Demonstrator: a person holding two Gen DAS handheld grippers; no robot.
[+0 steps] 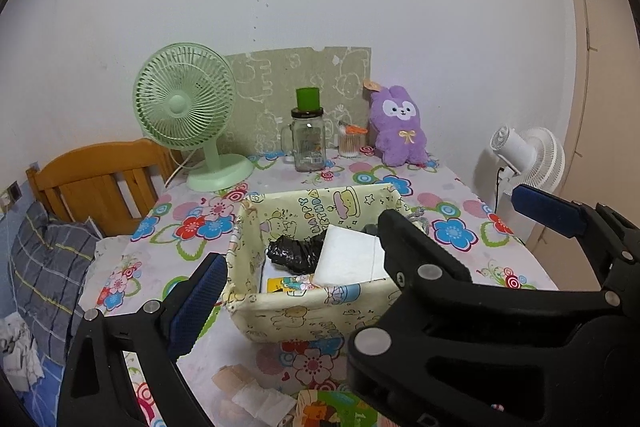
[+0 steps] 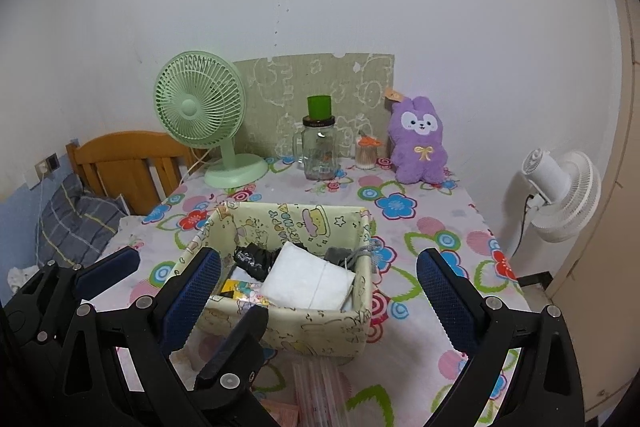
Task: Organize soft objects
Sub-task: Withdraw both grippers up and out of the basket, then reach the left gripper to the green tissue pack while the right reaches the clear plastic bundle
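Observation:
A pale yellow cartoon-print fabric box [image 1: 304,315] [image 2: 316,327] stands mid-table. Inside lie a white tissue pack [image 1: 352,259] [image 2: 308,283], a crumpled black bag [image 1: 296,253] [image 2: 250,259] and a small colourful packet [image 2: 242,289]. A purple plush rabbit [image 1: 398,125] [image 2: 420,147] sits upright at the table's back right. My left gripper [image 1: 360,251] is open and empty, straddling the box. My right gripper [image 2: 320,291] is open and empty, just in front of the box. The right gripper's finger crosses the left wrist view and hides the box's right side.
A green desk fan [image 1: 188,107] [image 2: 204,115], a glass jar with a green lid [image 1: 308,135] [image 2: 319,143] and a cotton-swab jar [image 2: 366,153] stand along the back. A white fan [image 2: 560,187] stands off the table's right edge. A wooden headboard [image 1: 100,179] is at left. Papers [image 1: 260,399] lie at the front.

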